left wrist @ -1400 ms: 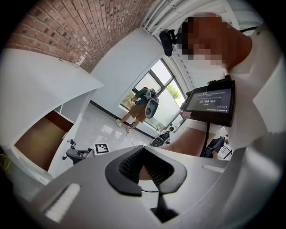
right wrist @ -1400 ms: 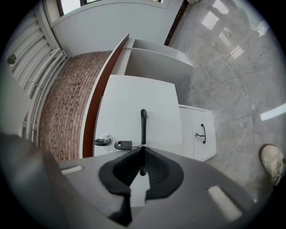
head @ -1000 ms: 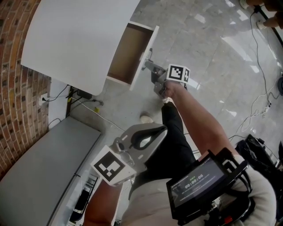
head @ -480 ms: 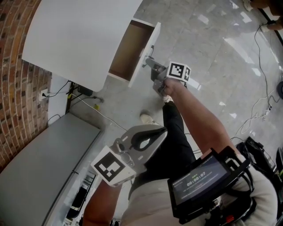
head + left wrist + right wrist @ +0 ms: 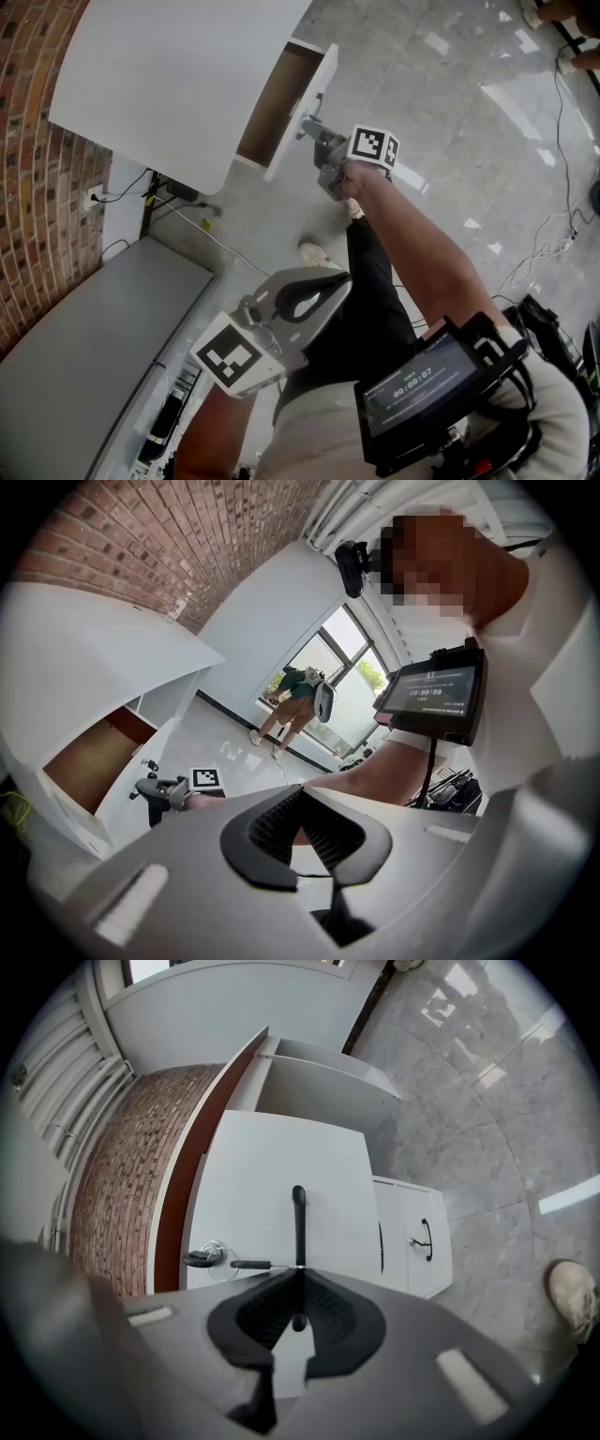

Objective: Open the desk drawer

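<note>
The white desk (image 5: 178, 84) has one drawer (image 5: 278, 105) pulled partly out, its brown inside showing. My right gripper (image 5: 314, 138) reaches out at arm's length and is shut on the black bar handle (image 5: 298, 1218) in the middle of the white drawer front (image 5: 272, 1185). The handle runs straight in between the pads. A key (image 5: 202, 1258) sits in the lock to the left of the handle. My left gripper (image 5: 333, 281) hangs low by the person's body, far from the desk, shut with nothing in it (image 5: 300, 808).
A brick wall (image 5: 37, 150) stands behind the desk. A grey cabinet top (image 5: 84, 366) lies at the lower left, with cables (image 5: 211, 239) on the floor beside it. Lower drawers (image 5: 412, 1237) with their own handle sit under the open one. The person's shoe (image 5: 314, 251) is on the marble floor.
The right gripper and the drawer front have shifted slightly toward the desk, and the brown strip of drawer inside looks narrower. The left gripper has stayed where it was.
</note>
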The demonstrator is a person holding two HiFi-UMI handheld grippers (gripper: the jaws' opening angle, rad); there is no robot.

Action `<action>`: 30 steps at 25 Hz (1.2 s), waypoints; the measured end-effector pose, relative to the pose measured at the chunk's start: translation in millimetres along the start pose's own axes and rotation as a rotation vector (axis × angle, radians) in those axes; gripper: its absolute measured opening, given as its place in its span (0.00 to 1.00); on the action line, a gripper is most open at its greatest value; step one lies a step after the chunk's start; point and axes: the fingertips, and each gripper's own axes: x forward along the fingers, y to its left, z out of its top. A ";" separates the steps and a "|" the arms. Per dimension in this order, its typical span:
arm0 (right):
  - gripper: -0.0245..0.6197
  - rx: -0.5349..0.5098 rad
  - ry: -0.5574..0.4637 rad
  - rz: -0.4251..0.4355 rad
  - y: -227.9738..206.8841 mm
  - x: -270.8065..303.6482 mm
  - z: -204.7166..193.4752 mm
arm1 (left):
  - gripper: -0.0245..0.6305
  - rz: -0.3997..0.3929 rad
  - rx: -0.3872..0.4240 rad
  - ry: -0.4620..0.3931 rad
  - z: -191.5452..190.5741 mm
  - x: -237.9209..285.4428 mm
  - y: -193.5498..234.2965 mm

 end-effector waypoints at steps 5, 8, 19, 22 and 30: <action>0.07 -0.018 0.017 0.007 -0.7 -0.6 2.7 | 0.05 -0.004 0.000 -0.014 1.1 2.5 0.9; 0.08 -0.032 0.024 0.012 -0.6 -1.2 1.0 | 0.05 0.001 0.001 -0.018 -1.2 2.4 4.4; 0.12 -0.040 0.049 -0.012 -12.6 -16.0 -11.2 | 0.05 -0.004 -0.002 -0.008 -3.8 -5.7 18.4; 0.12 -0.061 0.068 -0.024 -6.5 -28.5 -16.3 | 0.05 -0.021 0.016 -0.027 3.8 -6.5 11.5; 0.12 -0.140 0.074 -0.014 39.9 -84.4 -7.9 | 0.05 -0.051 0.062 -0.039 19.4 -4.1 -31.4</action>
